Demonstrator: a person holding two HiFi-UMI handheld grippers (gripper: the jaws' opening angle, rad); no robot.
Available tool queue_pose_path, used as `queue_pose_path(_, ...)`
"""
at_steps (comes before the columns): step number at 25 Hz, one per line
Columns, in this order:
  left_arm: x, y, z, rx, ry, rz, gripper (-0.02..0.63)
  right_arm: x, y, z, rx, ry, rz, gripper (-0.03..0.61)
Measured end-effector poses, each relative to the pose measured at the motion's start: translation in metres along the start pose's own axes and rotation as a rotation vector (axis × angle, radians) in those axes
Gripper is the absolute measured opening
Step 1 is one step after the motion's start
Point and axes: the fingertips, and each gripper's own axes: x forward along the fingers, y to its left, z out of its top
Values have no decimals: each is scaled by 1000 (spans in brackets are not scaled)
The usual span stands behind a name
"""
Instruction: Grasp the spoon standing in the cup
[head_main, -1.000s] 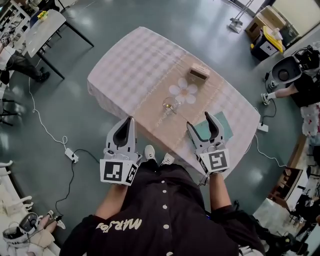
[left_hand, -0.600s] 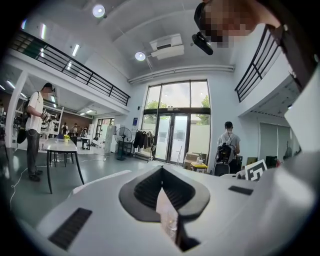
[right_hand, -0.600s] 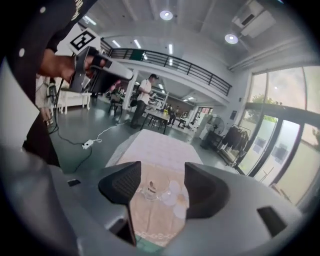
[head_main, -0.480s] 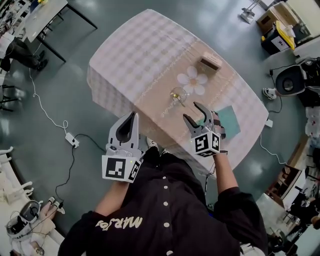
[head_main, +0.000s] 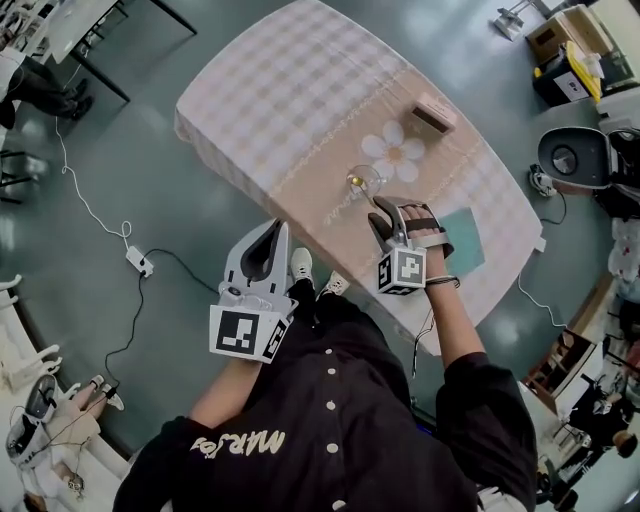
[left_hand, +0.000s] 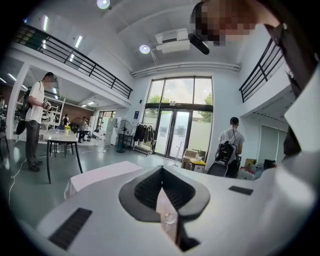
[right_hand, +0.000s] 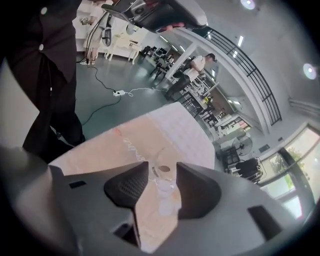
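Note:
A clear glass cup (head_main: 362, 181) stands on the beige runner of the checked table (head_main: 270, 90). In the right gripper view the cup (right_hand: 165, 186) shows in the gap between the jaws, with the spoon (right_hand: 163, 169) upright inside it. My right gripper (head_main: 388, 212) hangs over the table just short of the cup. Its jaws are closing, still apart, and nothing is pressed between them (right_hand: 161, 170). Over the floor at the table's near edge, my left gripper (head_main: 272, 240) is held with its tips together (left_hand: 161, 169).
Beyond the cup lie a flower-shaped mat (head_main: 397, 156) and a small wooden box (head_main: 432, 115). A teal cloth (head_main: 462, 240) lies right of the right gripper. A power strip with its cable (head_main: 137, 262) lies on the floor at the left. People stand farther off.
My right gripper has moved forward over the table towards the cup and its jaws have narrowed. The left gripper has stayed about where it was, still shut.

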Motion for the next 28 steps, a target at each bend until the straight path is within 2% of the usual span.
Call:
queue_pose_path(4,3,3,-6,-13,10,5,11,9,2,-2,-56,17,10,133)
queue_pose_path(7,4,5,-8,-22,17,8,11,14,2,-3,-78,20,-3,60)
queue_pose_path(10,6,6,-9,-28,20,9,11,14,0,-3,-89,34,1,38)
queue_pose_path(20,10,4,-2,-19,9,-4,11,9,2,0,-87,26,14,26)
queue_pose_path(28,7,0,8,-1,-19,-22,11,-9,-1,6,-53,9,-8,17)
